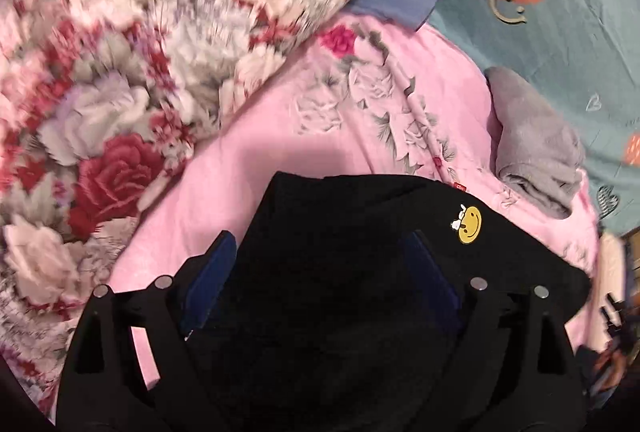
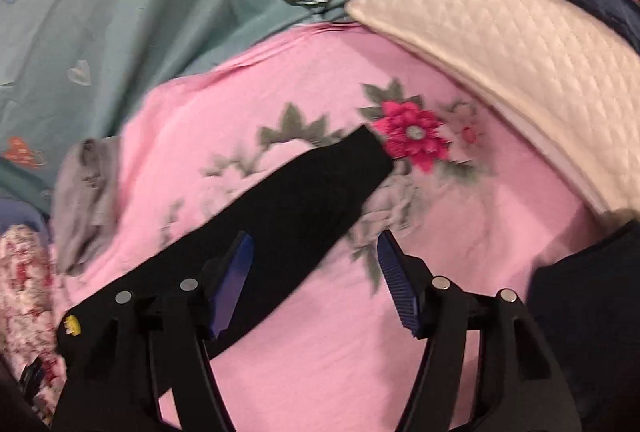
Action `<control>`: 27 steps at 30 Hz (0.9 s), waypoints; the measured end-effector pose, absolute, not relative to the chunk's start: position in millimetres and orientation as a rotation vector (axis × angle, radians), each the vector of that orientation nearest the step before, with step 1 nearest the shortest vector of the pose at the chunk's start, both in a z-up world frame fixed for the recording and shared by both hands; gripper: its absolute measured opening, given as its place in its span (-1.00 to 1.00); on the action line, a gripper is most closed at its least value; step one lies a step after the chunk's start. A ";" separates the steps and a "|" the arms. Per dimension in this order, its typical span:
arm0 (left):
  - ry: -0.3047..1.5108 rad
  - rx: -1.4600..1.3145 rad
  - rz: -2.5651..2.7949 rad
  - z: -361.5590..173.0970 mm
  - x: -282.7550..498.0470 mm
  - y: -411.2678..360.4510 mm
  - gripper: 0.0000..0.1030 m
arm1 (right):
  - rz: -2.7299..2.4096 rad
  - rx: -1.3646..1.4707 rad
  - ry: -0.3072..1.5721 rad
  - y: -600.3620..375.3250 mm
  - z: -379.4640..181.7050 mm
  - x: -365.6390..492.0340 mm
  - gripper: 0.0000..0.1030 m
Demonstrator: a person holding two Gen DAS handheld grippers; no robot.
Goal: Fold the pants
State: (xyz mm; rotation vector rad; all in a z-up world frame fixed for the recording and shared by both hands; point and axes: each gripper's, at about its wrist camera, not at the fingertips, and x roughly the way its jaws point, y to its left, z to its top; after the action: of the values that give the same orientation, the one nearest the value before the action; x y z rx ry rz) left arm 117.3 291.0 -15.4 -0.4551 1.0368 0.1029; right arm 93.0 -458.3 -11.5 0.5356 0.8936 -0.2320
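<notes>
Black pants (image 1: pixel 360 264) with a yellow smiley patch (image 1: pixel 469 224) lie on a pink floral sheet (image 1: pixel 280 120). My left gripper (image 1: pixel 320 252) is open, its blue-padded fingers (image 1: pixel 212 272) spread over the waist part of the pants. In the right wrist view one black pant leg (image 2: pixel 304 200) stretches across the pink sheet (image 2: pixel 440 272) toward a pink flower print. My right gripper (image 2: pixel 316 256) is open and empty, hovering over the leg's right edge, its left finger above the leg and its right finger above the bare sheet.
A rolled floral quilt (image 1: pixel 140 72) lies at the left. A folded grey garment (image 1: pixel 536 148) lies right of the pants, and also shows in the right wrist view (image 2: pixel 84 200). A teal heart-print sheet (image 2: pixel 120 12), white quilted pad (image 2: pixel 520 72) and dark garment (image 2: pixel 592 312) lie around.
</notes>
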 end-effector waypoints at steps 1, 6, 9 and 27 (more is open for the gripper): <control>1.061 -0.467 0.098 -22.0 124.3 298.0 0.73 | -0.192 0.521 0.886 -447.0 -5.9 92.9 0.27; 1.104 -0.422 0.098 -48.7 144.7 310.5 0.73 | -0.019 0.429 0.884 -369.1 6.5 101.6 0.35; 1.126 -0.532 0.036 -62.7 149.0 317.5 0.73 | 0.106 0.427 0.923 -320.4 4.3 102.3 0.35; 1.104 -0.565 -0.053 -59.6 161.7 315.9 0.25 | 0.380 0.292 1.009 -179.2 -3.1 100.3 0.37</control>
State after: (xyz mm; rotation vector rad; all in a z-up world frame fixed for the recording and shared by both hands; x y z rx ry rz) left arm 161.7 315.9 -59.6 -0.5648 1.1039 -0.0530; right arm 100.3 -179.2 -3.1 0.2916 1.0087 0.3798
